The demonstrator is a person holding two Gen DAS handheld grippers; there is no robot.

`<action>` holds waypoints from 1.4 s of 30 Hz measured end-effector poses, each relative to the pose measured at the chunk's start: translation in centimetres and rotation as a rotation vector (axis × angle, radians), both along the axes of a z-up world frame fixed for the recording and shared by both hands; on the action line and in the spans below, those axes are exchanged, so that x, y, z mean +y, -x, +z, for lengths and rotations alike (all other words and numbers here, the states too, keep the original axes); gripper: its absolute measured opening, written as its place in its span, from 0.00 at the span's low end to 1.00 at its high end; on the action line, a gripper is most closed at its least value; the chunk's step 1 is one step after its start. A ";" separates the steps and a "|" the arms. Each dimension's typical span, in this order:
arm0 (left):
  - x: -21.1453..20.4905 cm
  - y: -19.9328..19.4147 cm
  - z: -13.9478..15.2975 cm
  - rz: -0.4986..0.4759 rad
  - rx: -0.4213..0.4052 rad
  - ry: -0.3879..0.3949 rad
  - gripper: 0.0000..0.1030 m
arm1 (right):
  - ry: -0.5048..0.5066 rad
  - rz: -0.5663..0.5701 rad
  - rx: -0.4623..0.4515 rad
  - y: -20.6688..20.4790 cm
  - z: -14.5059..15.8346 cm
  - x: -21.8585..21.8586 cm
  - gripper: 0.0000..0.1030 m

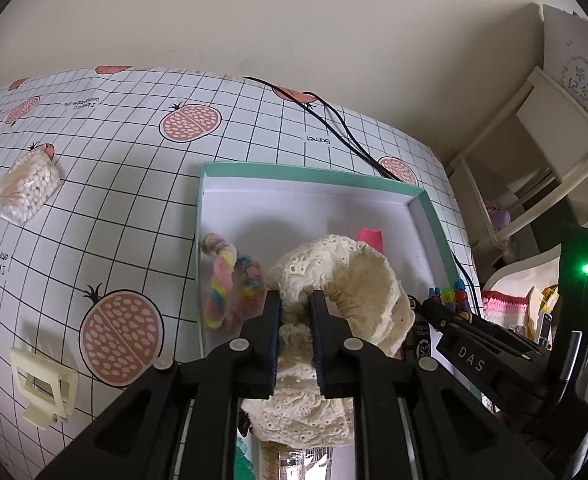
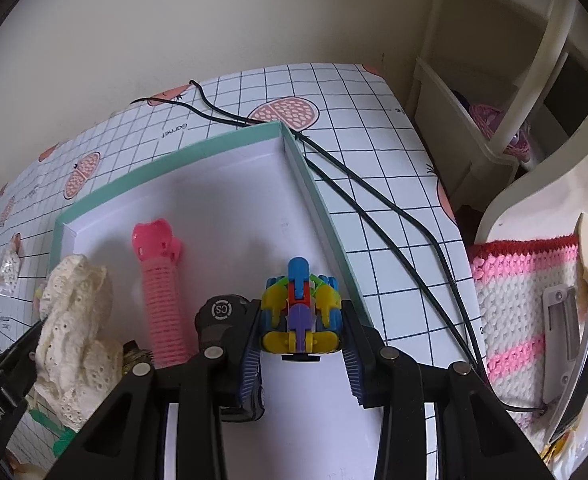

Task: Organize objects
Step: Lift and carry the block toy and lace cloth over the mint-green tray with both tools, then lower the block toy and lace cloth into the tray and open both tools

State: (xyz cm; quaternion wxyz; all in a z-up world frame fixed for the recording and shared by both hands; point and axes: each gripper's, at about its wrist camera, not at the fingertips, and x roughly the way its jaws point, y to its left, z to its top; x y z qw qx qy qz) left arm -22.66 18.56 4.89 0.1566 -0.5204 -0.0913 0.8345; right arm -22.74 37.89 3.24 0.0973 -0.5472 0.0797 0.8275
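— What is shown from the left wrist?

— Checked tablecloth printed with pomegranates is seen against a plain wall, and a teal-rimmed box with a white floor is set on it. The left gripper is held low over the box's near end, pointed toward the wall, its jaws pressed onto a cream lace scrunchie that is bunched between them. A pastel scrunchie is laid inside along the left wall, and a pink clip is partly hidden behind the lace. Outside the box, a bag of white beads and a cream claw clip are left on the cloth. Black cables are run past the far corner.

— And from the right wrist?

— The right gripper is lowered inside the box near its right wall, and a multicoloured block toy is clamped between its pads, seemingly touching the floor. The pink clip is laid lengthwise to its left, apart from it. The cream lace scrunchie is seen at the left edge. A knitted pink-and-white item is seen beyond the table's right edge.
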 end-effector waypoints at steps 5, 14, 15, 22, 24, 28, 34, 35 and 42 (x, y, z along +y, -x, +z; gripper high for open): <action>0.2 0.0 0.4 -0.007 -0.001 -0.008 0.26 | -0.005 0.002 0.001 0.0 0.3 0.0 0.41; 0.5 -0.1 1.4 -0.021 0.008 -0.016 0.38 | -0.016 0.006 0.035 -0.2 2.0 0.0 0.41; 0.5 -0.1 1.6 -0.022 0.009 -0.018 0.39 | -0.017 0.009 0.042 -0.2 2.3 0.0 0.41; 0.4 -0.3 2.9 -0.032 0.032 -0.030 0.43 | -0.023 0.026 0.094 -0.6 4.5 -0.6 0.41; 0.4 -0.3 3.3 -0.035 0.038 -0.033 0.44 | -0.028 0.033 0.109 -0.7 5.2 -0.9 0.41; 0.3 -0.4 4.1 -0.037 0.050 -0.039 0.44 | -0.033 0.048 0.132 -1.0 6.3 -1.4 0.41; -0.4 -0.4 5.5 -0.019 0.081 -0.041 0.58 | -0.035 0.072 0.164 -1.3 7.8 -2.1 0.42; -0.5 -0.4 5.7 -0.013 0.086 -0.041 0.58 | -0.037 0.074 0.169 -1.4 8.1 -2.2 0.46; -1.7 -0.2 6.6 0.018 0.113 -0.008 0.69 | -0.045 0.092 0.191 -1.6 9.0 -2.9 0.60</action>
